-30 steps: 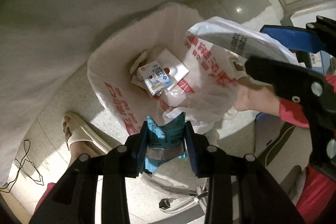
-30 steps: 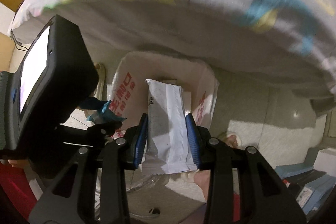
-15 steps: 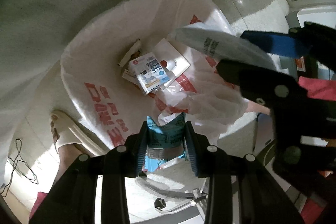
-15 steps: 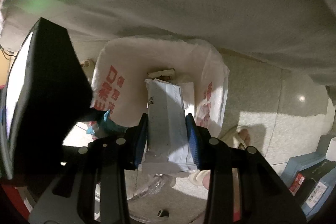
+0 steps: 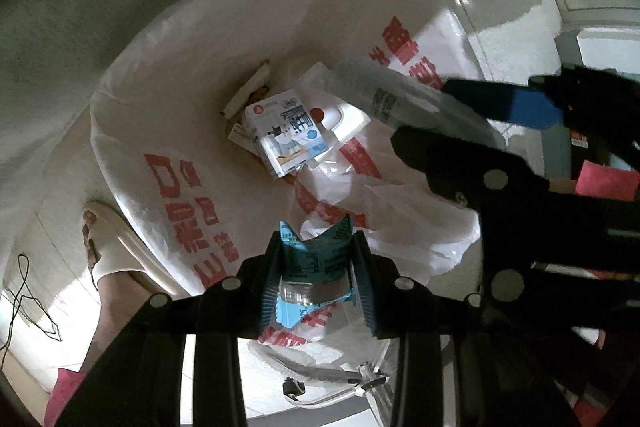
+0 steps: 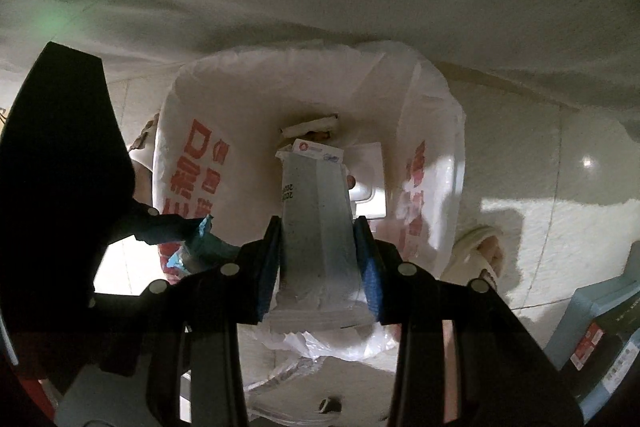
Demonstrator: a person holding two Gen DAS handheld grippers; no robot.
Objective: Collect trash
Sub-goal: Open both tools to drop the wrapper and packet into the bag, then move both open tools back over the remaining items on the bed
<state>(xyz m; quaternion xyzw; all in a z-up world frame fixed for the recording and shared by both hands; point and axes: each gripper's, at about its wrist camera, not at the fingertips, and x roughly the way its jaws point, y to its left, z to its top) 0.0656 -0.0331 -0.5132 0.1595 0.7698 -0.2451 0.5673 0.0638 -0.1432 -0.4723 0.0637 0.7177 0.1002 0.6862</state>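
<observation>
Above the open trash bag, the left gripper is clenching a blue wrapper while the right gripper is grasping a grey pouch.

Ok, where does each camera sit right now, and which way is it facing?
Left wrist: on the left claw, facing down into the trash bag; it grips a blue wrapper; a sandalled foot shows.
Right wrist: on the right claw, also facing down; it grips a grey pouch.
Shared: the bag, the milk carton, and each other's claw.
</observation>
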